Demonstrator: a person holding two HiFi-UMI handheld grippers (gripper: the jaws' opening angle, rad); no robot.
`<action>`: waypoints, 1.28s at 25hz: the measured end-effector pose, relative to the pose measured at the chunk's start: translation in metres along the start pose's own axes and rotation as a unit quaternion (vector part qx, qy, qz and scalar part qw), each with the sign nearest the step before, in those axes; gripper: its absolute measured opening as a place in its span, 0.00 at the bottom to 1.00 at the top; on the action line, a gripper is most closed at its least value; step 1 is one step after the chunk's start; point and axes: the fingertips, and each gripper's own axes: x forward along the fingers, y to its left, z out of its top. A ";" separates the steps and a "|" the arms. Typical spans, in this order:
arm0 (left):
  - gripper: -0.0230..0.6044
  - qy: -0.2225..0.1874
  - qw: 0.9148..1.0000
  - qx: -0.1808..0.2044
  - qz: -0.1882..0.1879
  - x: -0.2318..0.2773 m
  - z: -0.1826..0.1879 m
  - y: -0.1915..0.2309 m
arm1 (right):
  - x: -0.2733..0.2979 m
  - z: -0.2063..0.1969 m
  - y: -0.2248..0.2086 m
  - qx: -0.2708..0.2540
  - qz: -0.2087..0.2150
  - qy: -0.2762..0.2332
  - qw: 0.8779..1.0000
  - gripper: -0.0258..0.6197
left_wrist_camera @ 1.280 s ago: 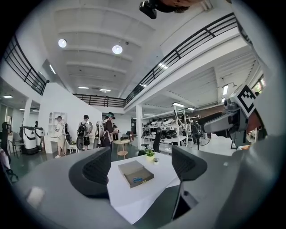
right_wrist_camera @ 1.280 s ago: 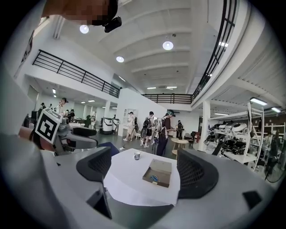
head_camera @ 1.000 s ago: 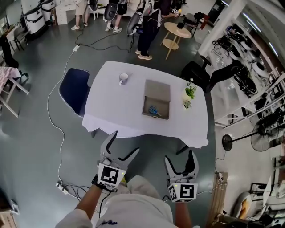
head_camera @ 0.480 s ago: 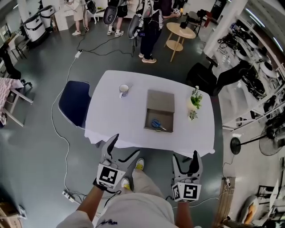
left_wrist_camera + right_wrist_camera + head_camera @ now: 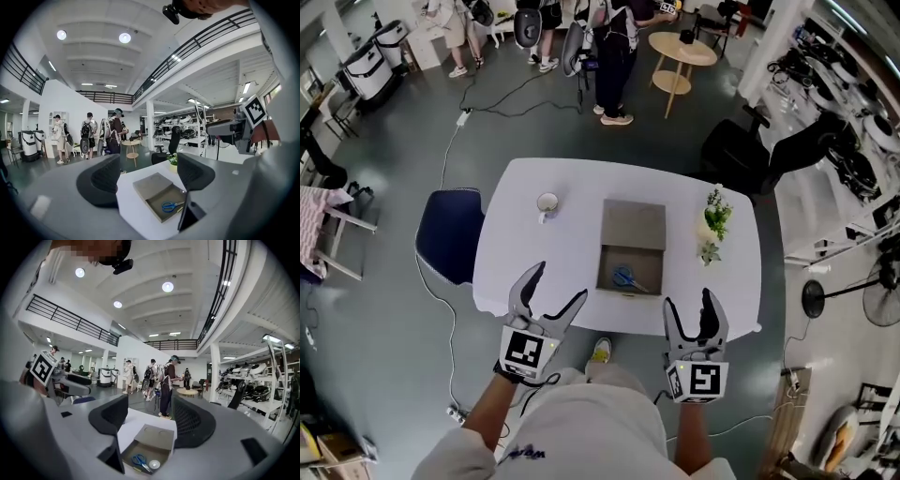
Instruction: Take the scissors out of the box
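Scissors [image 5: 625, 277] with blue handles lie inside the open cardboard box [image 5: 606, 270], on its floor, towards the near side of the white-covered table [image 5: 572, 244]; nothing of the task is done yet, since neither gripper has reached the box or touched the scissors.

The left gripper [image 5: 558, 283] hangs at the near edge of the table, left of the box and apart from it; its jaws stand wide and are closing slightly, with nothing between them but the distant table. The right gripper [image 5: 687, 300] hangs at the near edge on the right of the box, also apart from it; its jaws are closing as well, not yet together, and they grip nothing. What is left, judging from this, is the whole job: bring one gripper over the box, lower it in, close on the scissors and lift them clear.

The box has its lid [image 5: 633, 223] folded back flat on the far side, so the inside is open from above; the right gripper view shows the scissors [image 5: 139, 460] and, just beside them on the right, a small white round thing [image 5: 154, 464] too small to name.

A white mug [image 5: 547, 203] stands far left of the box; a small potted plant [image 5: 715, 214] stands to its right.
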 end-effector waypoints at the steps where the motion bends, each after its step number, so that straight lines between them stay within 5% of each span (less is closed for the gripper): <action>1: 0.64 0.005 1.000 0.002 0.002 0.006 -0.003 0.001 | 0.007 -0.008 -0.002 0.002 0.011 0.014 1.000 0.50; 8: 0.64 0.065 0.998 -0.010 -0.003 0.040 -0.047 0.010 | 0.050 -0.049 -0.004 -0.006 0.051 0.090 0.995 0.49; 20: 0.63 0.141 0.989 -0.021 -0.035 0.064 -0.131 0.033 | 0.108 -0.157 0.034 -0.031 0.122 0.231 0.965 0.44; 32: 0.60 0.174 0.982 -0.072 -0.011 0.051 -0.178 0.050 | 0.125 -0.202 0.046 -0.070 0.143 0.280 0.947 0.41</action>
